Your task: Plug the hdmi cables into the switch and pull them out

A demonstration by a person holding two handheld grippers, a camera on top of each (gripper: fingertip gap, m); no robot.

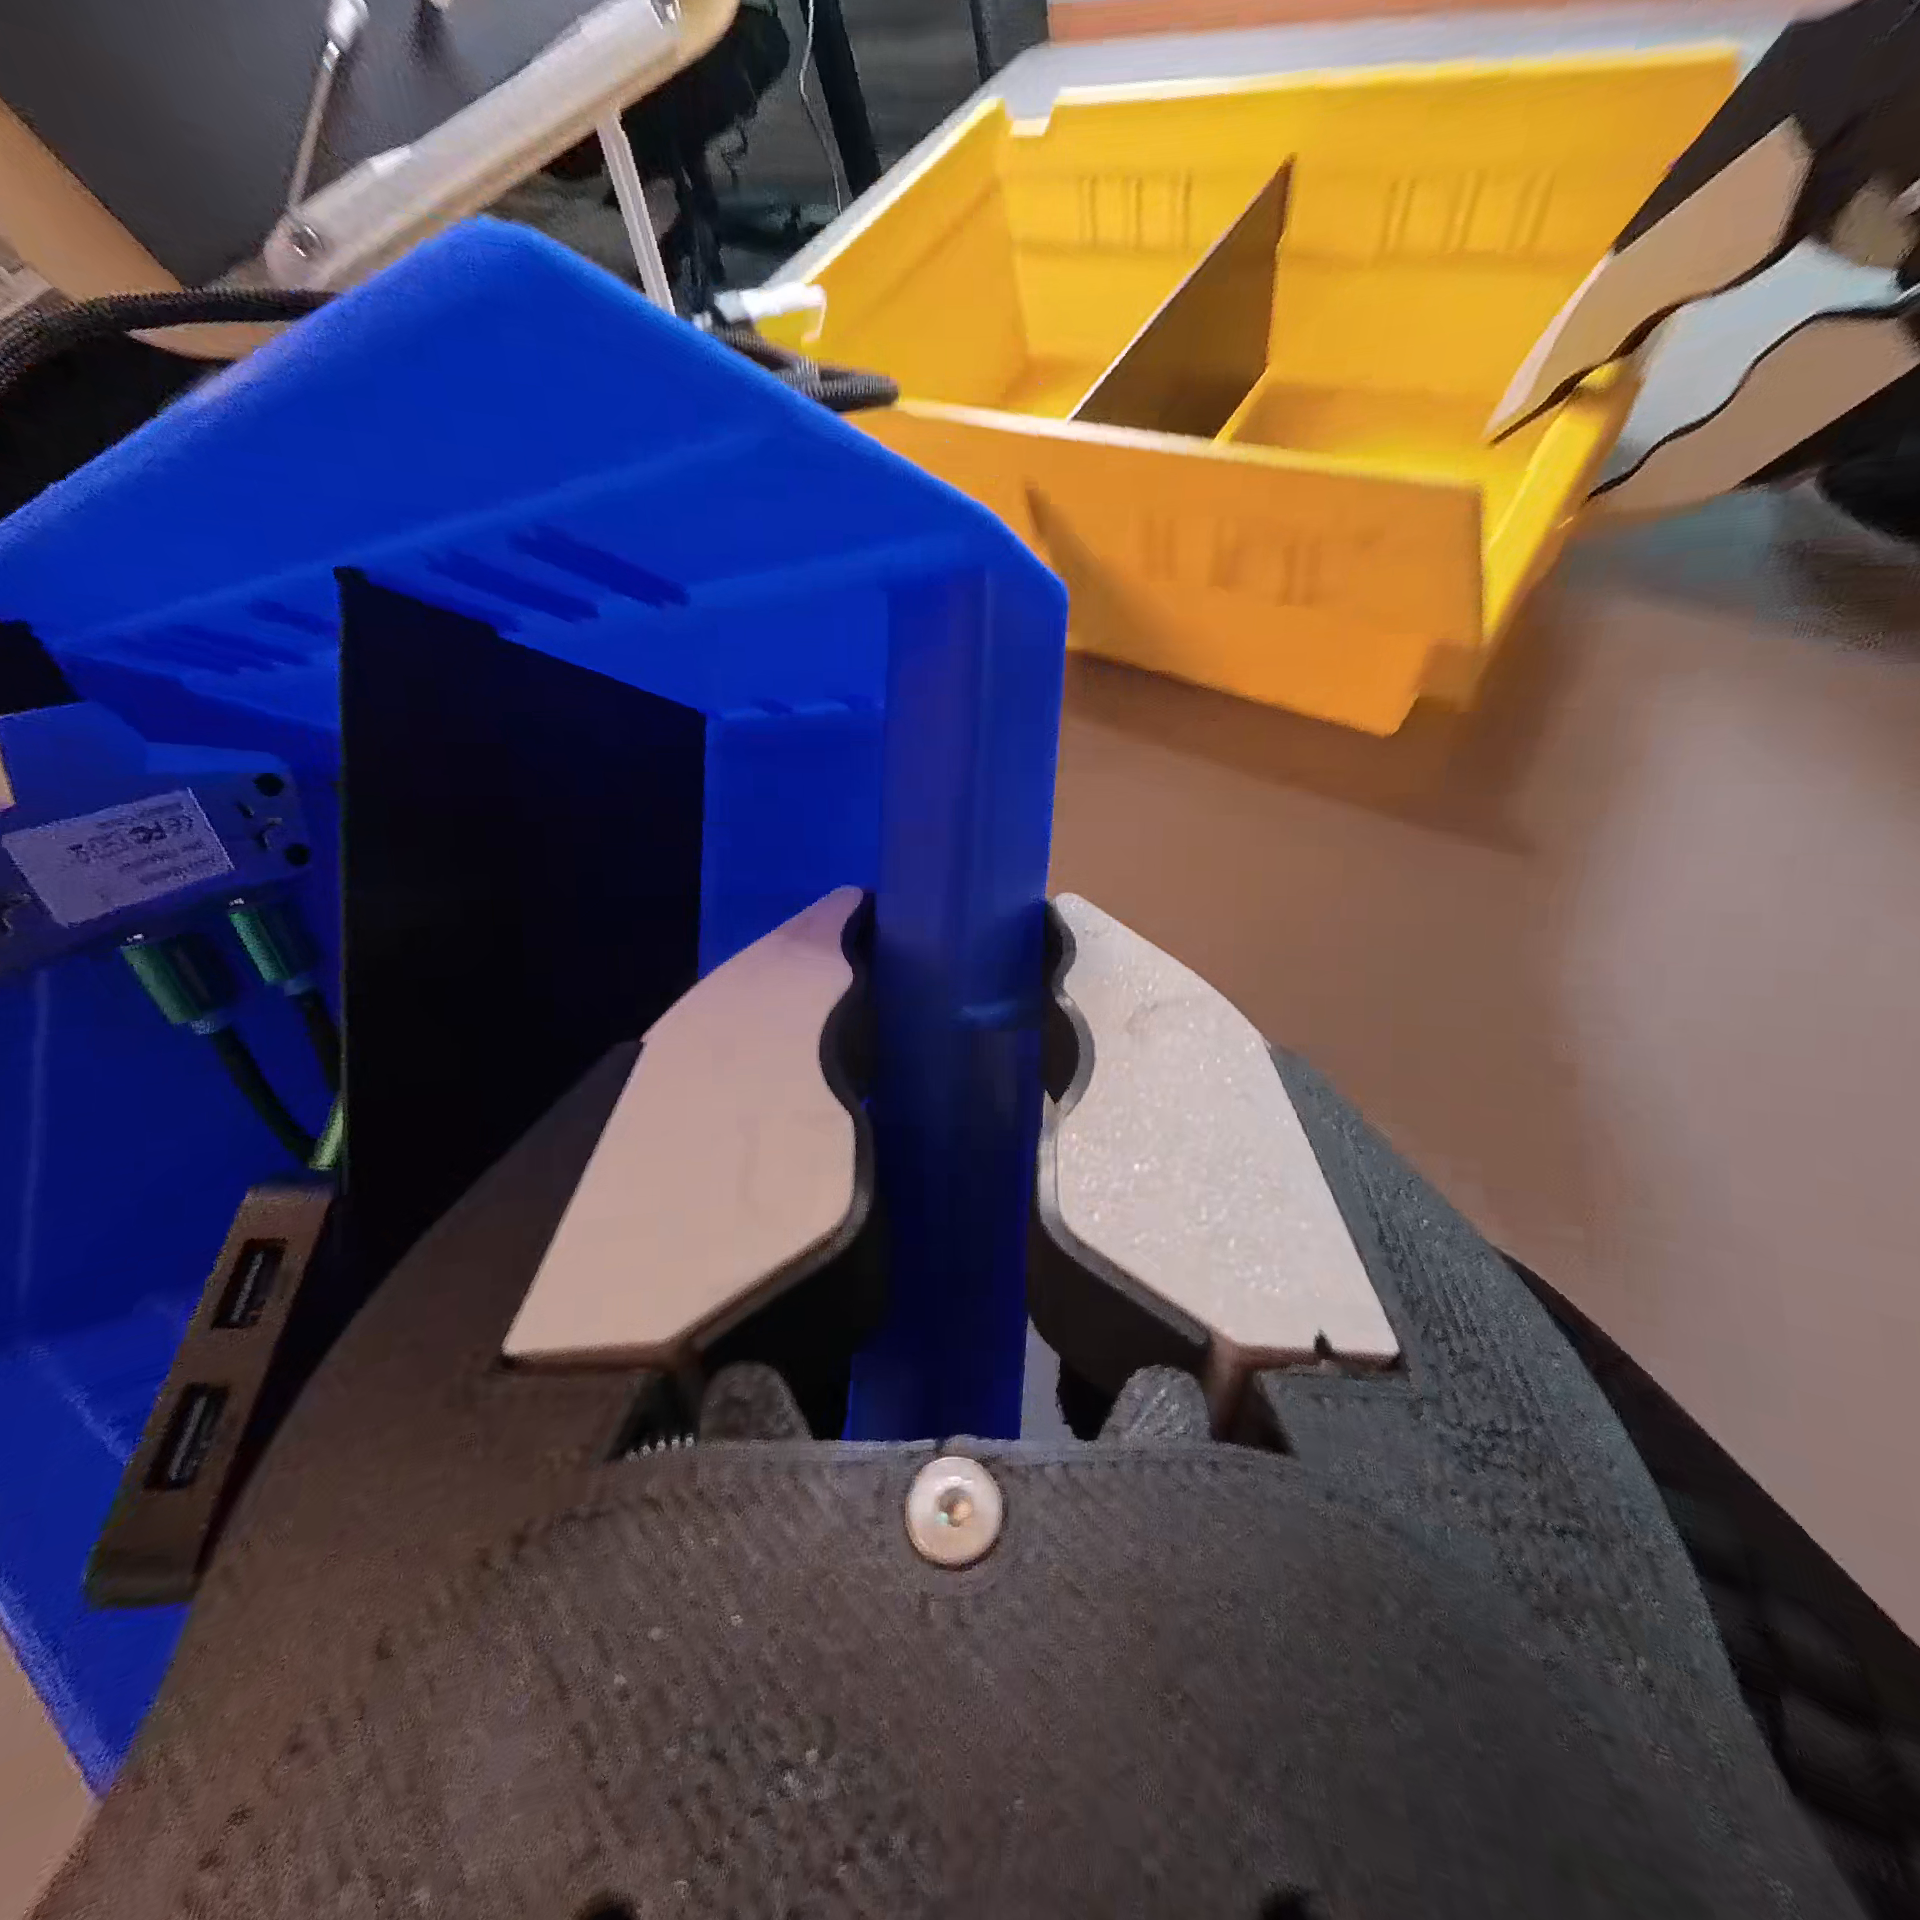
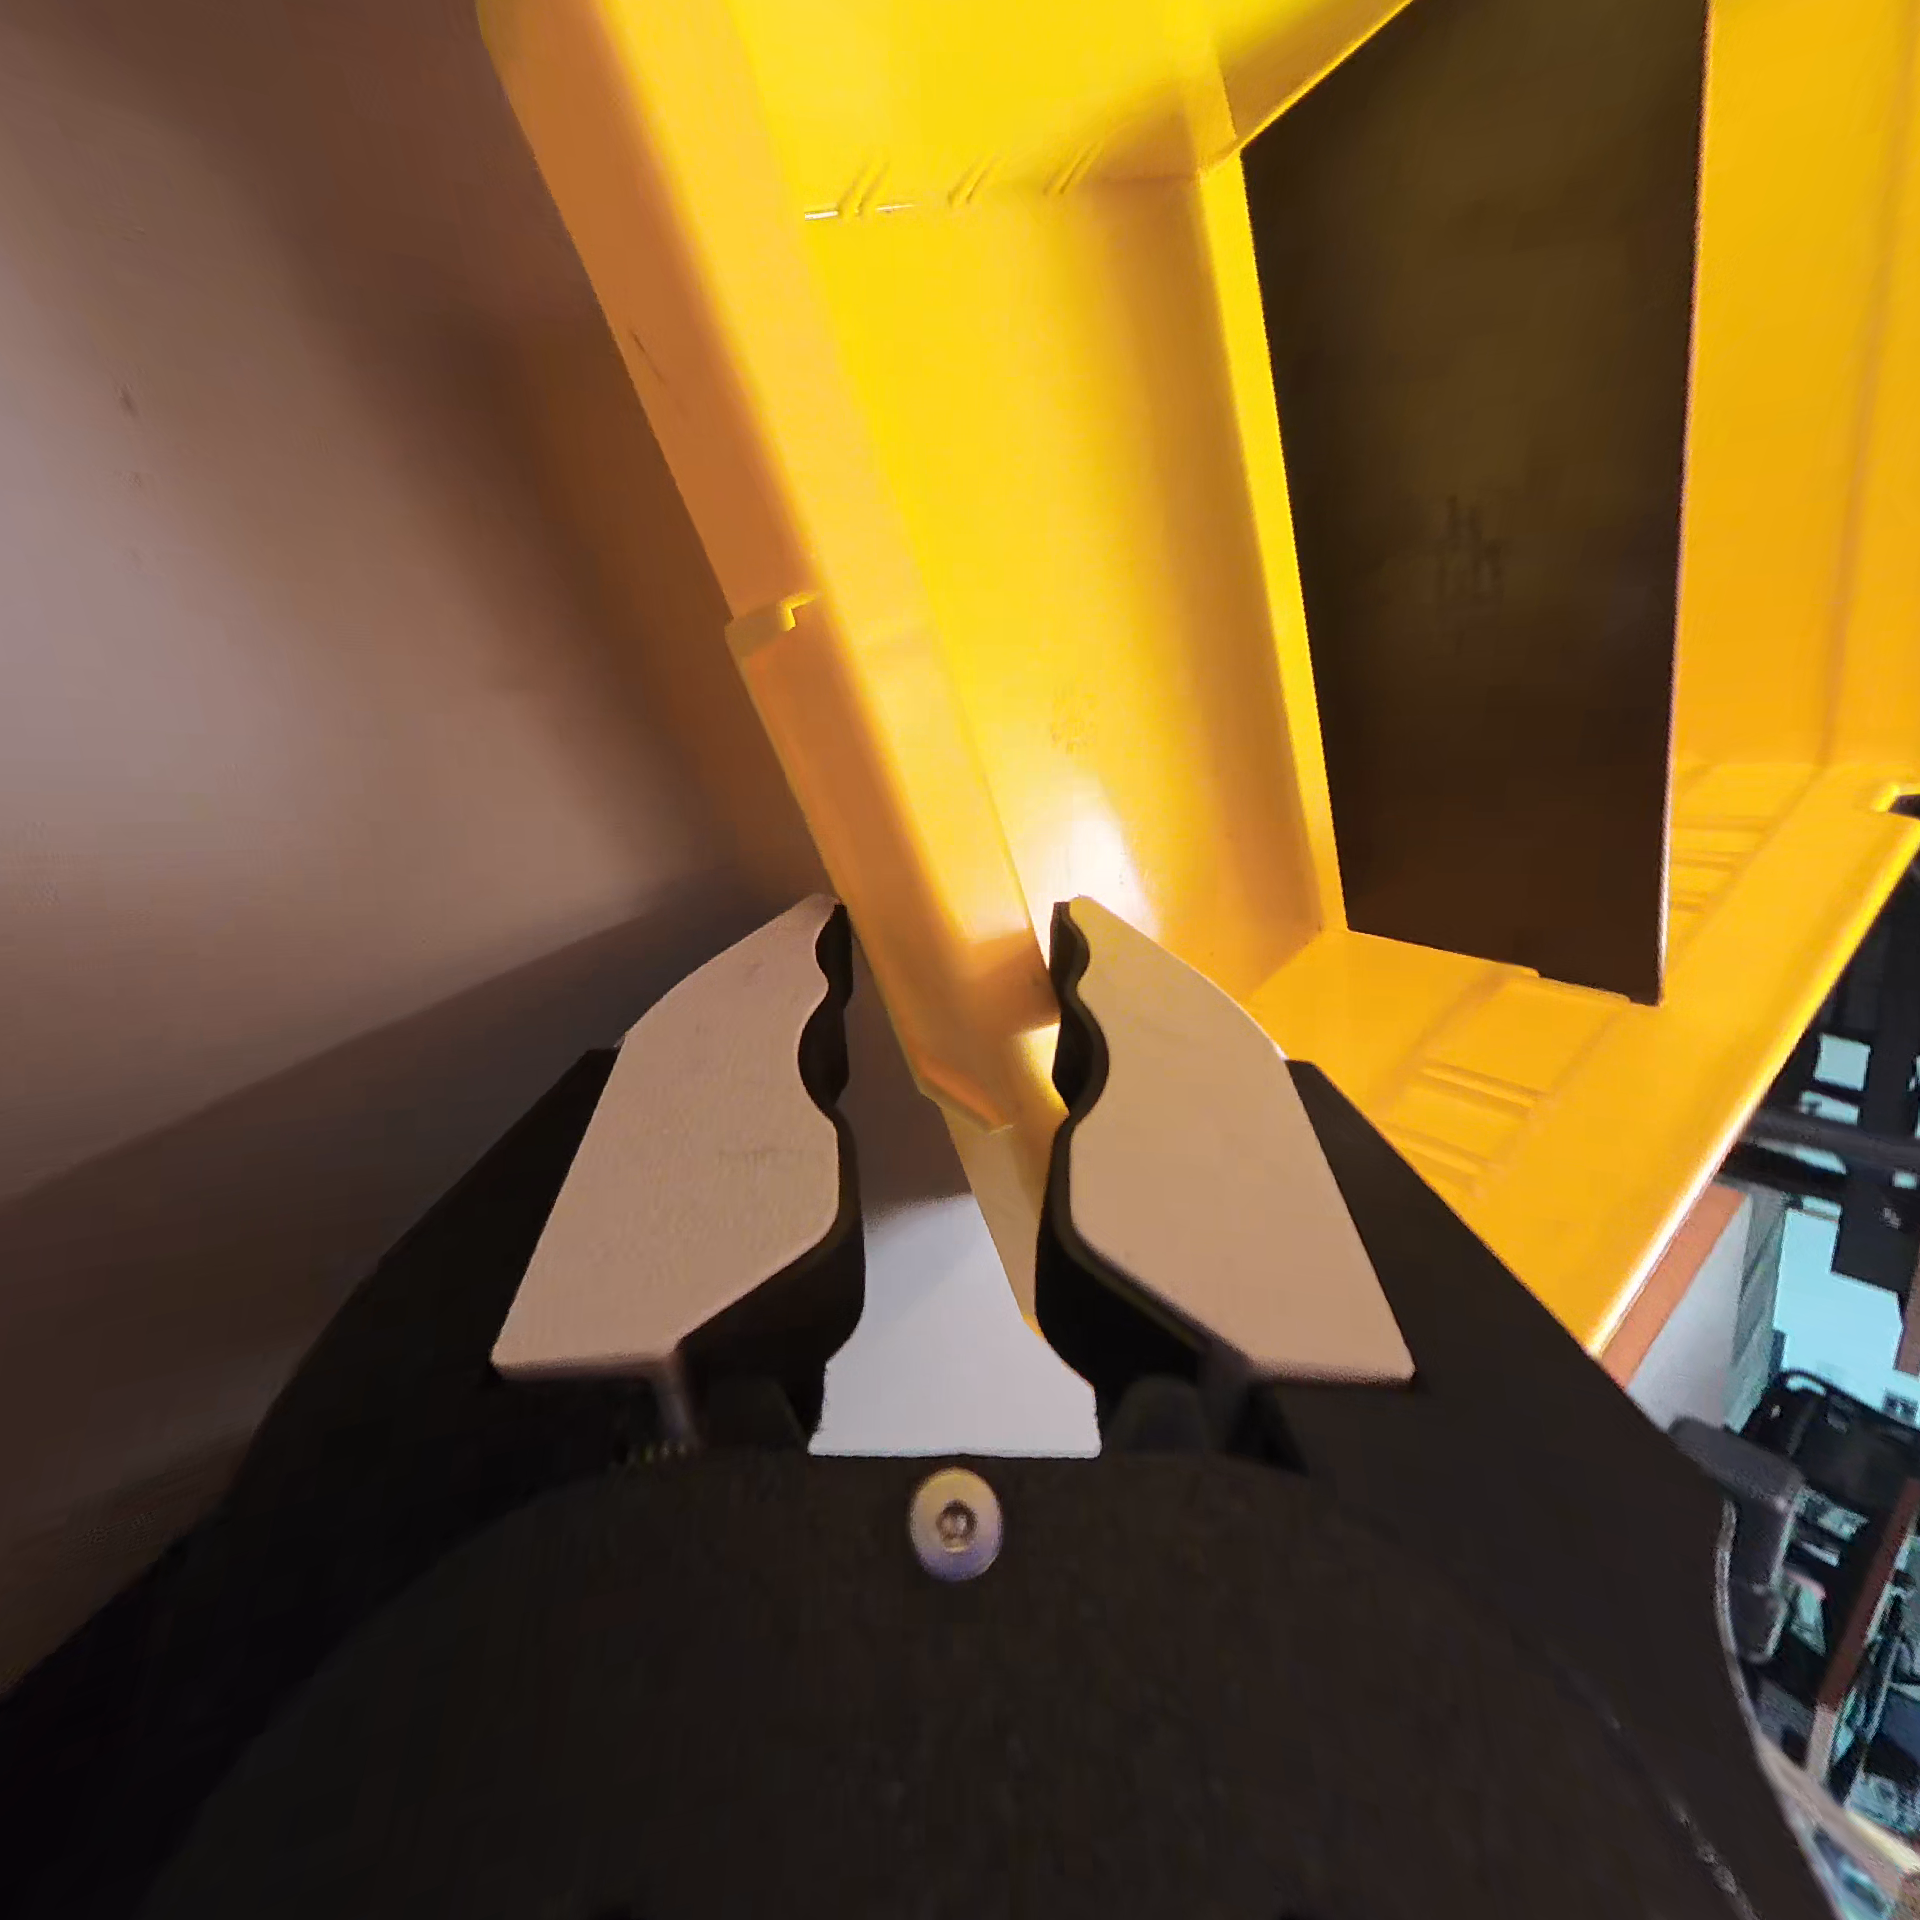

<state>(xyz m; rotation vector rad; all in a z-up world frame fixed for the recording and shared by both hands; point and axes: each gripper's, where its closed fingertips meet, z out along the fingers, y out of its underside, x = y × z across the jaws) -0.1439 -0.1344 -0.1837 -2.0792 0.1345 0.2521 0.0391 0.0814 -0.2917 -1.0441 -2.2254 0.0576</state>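
A blue bin (image 1: 520,436) stands tilted at the left. My left gripper (image 1: 956,914) is shut on its side wall. Inside the bin, left of a black divider (image 1: 499,883), lies the switch (image 1: 135,862), a small box with a white label. Two HDMI cables with green-collared plugs (image 1: 177,982) are plugged into it side by side. A black hub (image 1: 208,1382) with two ports lies nearer me. My right gripper (image 2: 951,925) is shut on the rim of a yellow bin (image 2: 1039,468); it also shows in the left wrist view (image 1: 1548,462) at that bin's right corner.
The yellow bin (image 1: 1247,520) sits on the brown table (image 1: 1455,1039) and has a black divider (image 1: 1195,332) across its middle. Braided black cable (image 1: 831,379) runs behind the blue bin. A chair and metal frame (image 1: 468,156) stand at the back left.
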